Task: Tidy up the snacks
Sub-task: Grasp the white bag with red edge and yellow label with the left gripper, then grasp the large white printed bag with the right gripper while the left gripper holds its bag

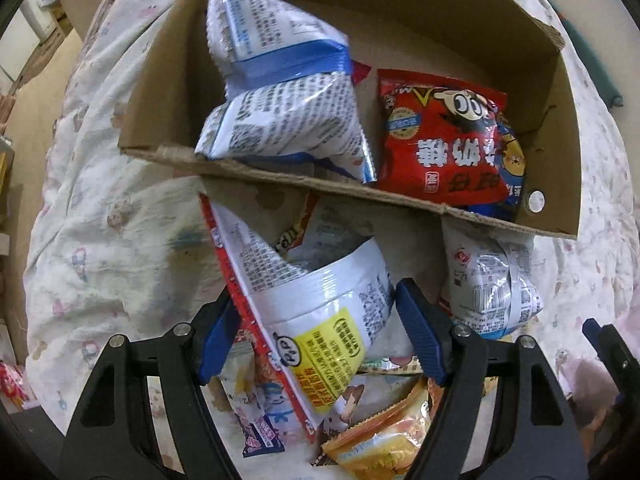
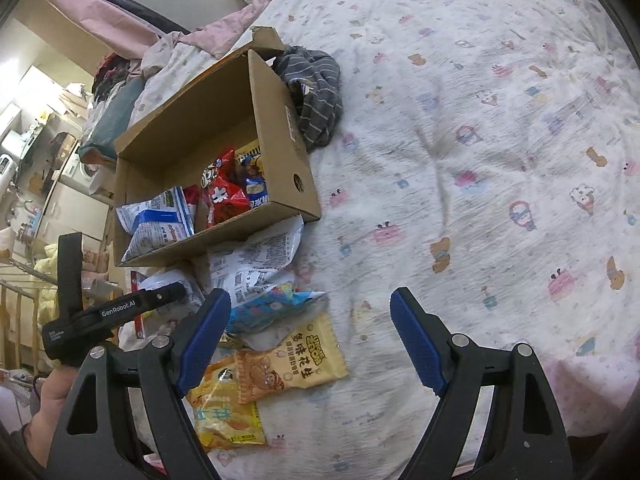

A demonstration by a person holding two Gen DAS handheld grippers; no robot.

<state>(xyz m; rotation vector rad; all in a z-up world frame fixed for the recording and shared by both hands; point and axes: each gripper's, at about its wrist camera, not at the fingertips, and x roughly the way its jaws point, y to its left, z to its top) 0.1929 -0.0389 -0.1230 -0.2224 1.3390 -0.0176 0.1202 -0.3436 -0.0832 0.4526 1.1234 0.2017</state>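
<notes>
On the patterned bedsheet (image 2: 460,128), a white snack packet (image 1: 320,300) sits between the left claw's (image 1: 316,332) half-open pads, ungripped.

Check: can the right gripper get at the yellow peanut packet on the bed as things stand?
Probably yes. The right gripper is open and empty, and the yellow peanut packet lies flat on the bedspread just ahead of its left finger, uncovered on top, though it overlaps an orange packet.

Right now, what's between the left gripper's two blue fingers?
A white snack bag with a yellow label sits between the left gripper fingers, in the left wrist view.
</notes>
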